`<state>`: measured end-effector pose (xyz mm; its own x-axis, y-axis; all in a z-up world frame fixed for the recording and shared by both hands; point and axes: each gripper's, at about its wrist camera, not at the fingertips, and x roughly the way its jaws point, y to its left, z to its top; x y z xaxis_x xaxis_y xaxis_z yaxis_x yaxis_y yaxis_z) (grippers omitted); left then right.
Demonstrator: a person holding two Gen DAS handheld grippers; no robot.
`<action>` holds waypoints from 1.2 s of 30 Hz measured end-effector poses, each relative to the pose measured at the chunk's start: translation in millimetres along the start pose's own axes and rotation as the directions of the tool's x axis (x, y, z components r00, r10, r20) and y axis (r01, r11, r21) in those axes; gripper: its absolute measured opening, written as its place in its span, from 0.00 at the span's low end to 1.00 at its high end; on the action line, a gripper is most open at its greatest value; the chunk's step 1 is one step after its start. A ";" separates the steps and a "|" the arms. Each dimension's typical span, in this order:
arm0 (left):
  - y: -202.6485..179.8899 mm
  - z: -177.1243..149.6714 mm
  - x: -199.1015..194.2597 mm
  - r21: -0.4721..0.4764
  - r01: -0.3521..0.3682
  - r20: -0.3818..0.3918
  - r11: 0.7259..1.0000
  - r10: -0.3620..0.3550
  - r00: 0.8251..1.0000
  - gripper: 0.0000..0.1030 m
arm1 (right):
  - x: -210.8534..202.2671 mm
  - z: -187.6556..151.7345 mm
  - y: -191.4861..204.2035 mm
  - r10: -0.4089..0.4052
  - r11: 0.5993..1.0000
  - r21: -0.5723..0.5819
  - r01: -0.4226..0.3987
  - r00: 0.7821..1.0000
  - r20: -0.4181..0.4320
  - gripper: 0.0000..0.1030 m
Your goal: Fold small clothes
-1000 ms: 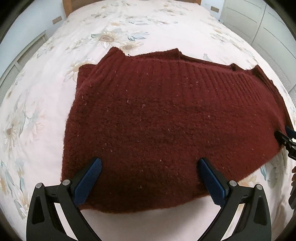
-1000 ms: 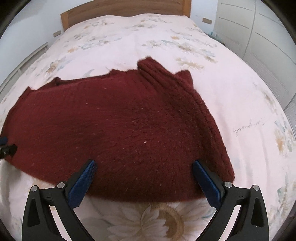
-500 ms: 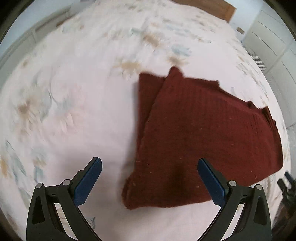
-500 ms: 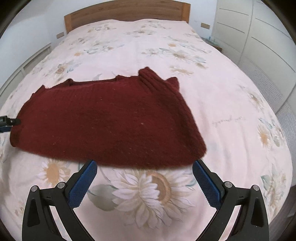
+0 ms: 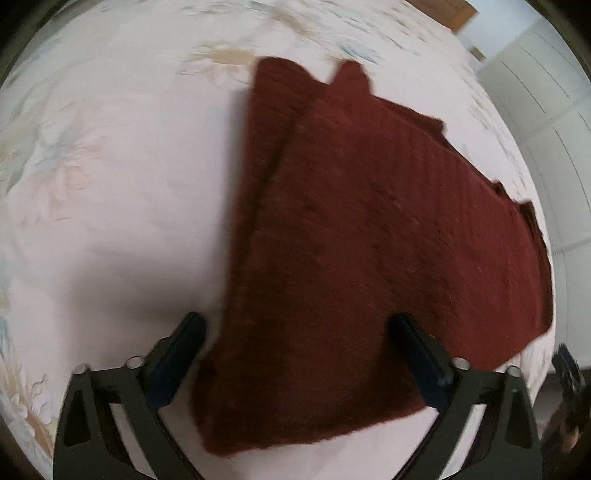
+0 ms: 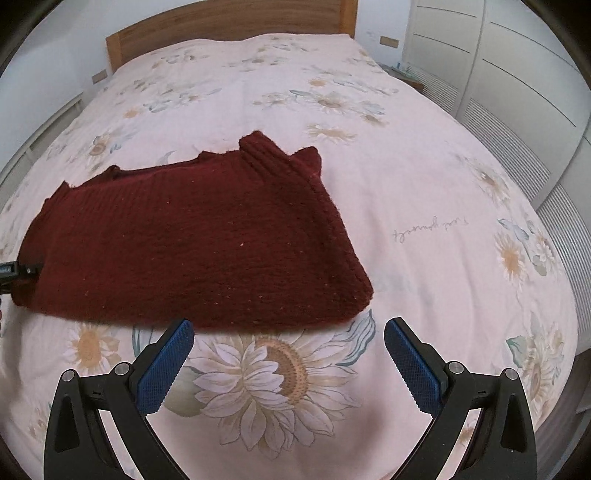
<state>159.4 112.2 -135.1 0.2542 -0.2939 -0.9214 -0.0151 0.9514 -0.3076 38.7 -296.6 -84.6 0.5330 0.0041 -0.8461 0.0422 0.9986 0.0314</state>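
A dark red knitted sweater lies folded flat on the bed, ribbed edge toward the headboard. In the left wrist view the sweater fills the middle, blurred. My left gripper is open, its fingers straddling the sweater's near left corner just above it. My right gripper is open and empty, just short of the sweater's near edge, over a printed sunflower. The left gripper's tip shows at the sweater's left end in the right wrist view.
The bed has a pale pink floral cover. A wooden headboard stands at the far end. White wardrobe doors run along the right side. The bed's right edge drops off near the right gripper.
Both grippers pulled back from the sweater. The left gripper swung to the sweater's left end and has come in closer over its corner. The right gripper backed off and rose.
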 end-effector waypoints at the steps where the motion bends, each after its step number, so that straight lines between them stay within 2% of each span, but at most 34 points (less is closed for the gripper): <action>1: -2.1 -0.8 -1.1 0.003 0.010 0.000 1.000 -0.010 1.000 0.78 | 0.0 -0.4 -1.3 0.000 1.000 0.002 0.000 1.000 -0.002 1.00; 2: -3.6 -0.3 -2.2 0.002 0.029 -0.006 1.000 -0.029 1.000 0.69 | -0.1 -0.7 -2.3 0.000 1.000 0.004 0.000 1.000 -0.001 1.00; 4: -5.0 1.1 -3.7 -0.005 0.048 -0.016 0.999 -0.048 0.999 0.58 | -1.4 -1.3 -5.4 0.001 1.000 0.011 -0.001 1.000 0.001 1.00; 6: -6.4 3.0 -5.4 -0.012 0.068 -0.024 0.998 -0.068 0.997 0.40 | -2.7 -1.5 -8.2 0.001 1.000 0.016 -0.001 1.000 0.004 1.00; 9: -13.0 4.9 -13.9 -0.014 0.073 -0.017 0.997 -0.073 0.997 0.33 | -6.2 -1.3 -13.9 0.002 1.000 0.024 -0.002 1.000 0.011 1.00; 13: -30.4 0.6 -37.6 0.026 0.049 0.007 0.998 -0.050 0.999 0.31 | -13.2 0.1 -22.8 0.004 0.999 0.040 -0.005 1.000 0.027 1.00; 18: -56.4 9.7 -71.0 0.055 0.088 0.038 0.995 -0.090 0.995 0.31 | -22.2 2.2 -35.9 0.024 0.998 0.058 -0.028 0.998 0.057 1.00; 25: -143.7 26.6 -107.2 0.182 0.152 0.060 0.971 -0.166 0.984 0.29 | -37.0 7.1 -55.1 0.027 0.996 0.078 -0.036 0.994 0.108 1.00; 30: -221.7 42.5 -101.5 0.288 0.158 0.036 0.944 -0.175 0.984 0.27 | -46.2 6.5 -75.3 0.000 0.994 0.110 -0.015 0.991 0.130 1.00; 34: -303.3 38.8 -60.3 0.388 0.149 -0.007 0.909 -0.159 0.987 0.27 | -46.6 1.4 -91.8 -0.018 0.990 0.140 0.000 0.992 0.126 1.00; 36: -329.5 29.8 -38.1 0.422 0.138 -0.029 0.896 -0.139 0.990 0.27 | -44.5 -2.4 -97.7 -0.032 0.989 0.145 0.015 0.992 0.118 1.00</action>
<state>183.5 -187.3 8.5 0.2257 -0.4260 -0.8761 0.4297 0.8506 -0.3029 8.8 -394.2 -51.3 0.6275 -0.0343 -0.7778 0.1723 0.9804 0.0958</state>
